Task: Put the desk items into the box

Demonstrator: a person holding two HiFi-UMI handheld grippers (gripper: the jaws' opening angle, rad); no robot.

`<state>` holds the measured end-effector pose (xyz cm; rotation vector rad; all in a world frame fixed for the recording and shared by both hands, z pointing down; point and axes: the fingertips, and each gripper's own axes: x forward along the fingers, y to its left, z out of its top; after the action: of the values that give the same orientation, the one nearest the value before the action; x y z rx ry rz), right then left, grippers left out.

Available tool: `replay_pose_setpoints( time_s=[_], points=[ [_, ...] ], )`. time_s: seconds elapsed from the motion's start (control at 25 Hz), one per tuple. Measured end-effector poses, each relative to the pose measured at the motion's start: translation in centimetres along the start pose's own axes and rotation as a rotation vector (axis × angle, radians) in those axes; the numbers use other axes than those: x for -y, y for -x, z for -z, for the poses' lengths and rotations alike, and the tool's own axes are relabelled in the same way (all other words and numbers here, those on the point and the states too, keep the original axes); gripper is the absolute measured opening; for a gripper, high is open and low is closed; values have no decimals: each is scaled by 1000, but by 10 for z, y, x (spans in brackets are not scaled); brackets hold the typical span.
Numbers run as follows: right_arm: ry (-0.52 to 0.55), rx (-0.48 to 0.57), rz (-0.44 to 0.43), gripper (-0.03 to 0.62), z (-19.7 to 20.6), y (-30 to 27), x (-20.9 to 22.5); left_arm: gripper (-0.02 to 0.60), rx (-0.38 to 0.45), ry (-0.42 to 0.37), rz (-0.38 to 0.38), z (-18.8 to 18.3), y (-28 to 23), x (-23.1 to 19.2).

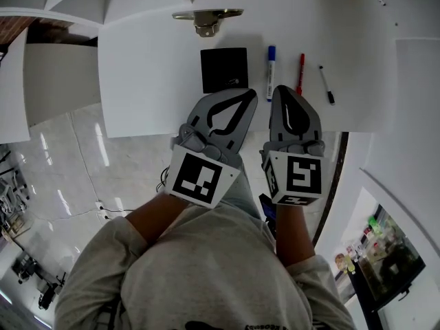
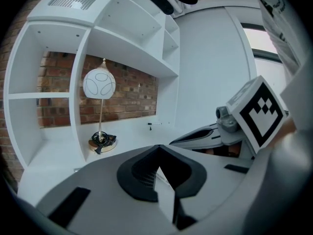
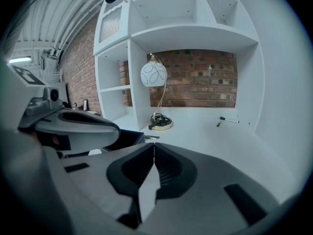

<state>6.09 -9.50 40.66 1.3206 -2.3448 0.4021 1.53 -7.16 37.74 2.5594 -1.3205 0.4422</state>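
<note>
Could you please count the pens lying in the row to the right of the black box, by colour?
blue pen: 1
red pen: 1
black pen: 1
Total: 3

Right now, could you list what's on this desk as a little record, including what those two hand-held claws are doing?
Surface: white desk
Container: black box, just ahead of the left gripper
Loose items: blue marker, red pen, black pen, side by side right of the box
Background: lamp base
Left gripper: shut, empty
Right gripper: shut, empty
</note>
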Motion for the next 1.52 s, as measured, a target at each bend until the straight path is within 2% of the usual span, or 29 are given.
replay_pose_setpoints(
  time_s=[0.24, 0.6, 1.16, 1.52],
  points=[
    [7, -70, -4, 18, 15, -16, 5, 5, -27, 26, 0, 9, -9, -5],
    [-22, -257, -32, 18, 48, -42, 10, 5, -82, 43, 10, 18, -20, -9],
    [-69, -412, -27, 23, 80, -75, 23, 5, -134, 57, 38, 23, -35, -4],
    [-93, -484, -35, 74, 97, -87, 25, 5, -140, 57, 45, 24, -36, -2]
  ],
)
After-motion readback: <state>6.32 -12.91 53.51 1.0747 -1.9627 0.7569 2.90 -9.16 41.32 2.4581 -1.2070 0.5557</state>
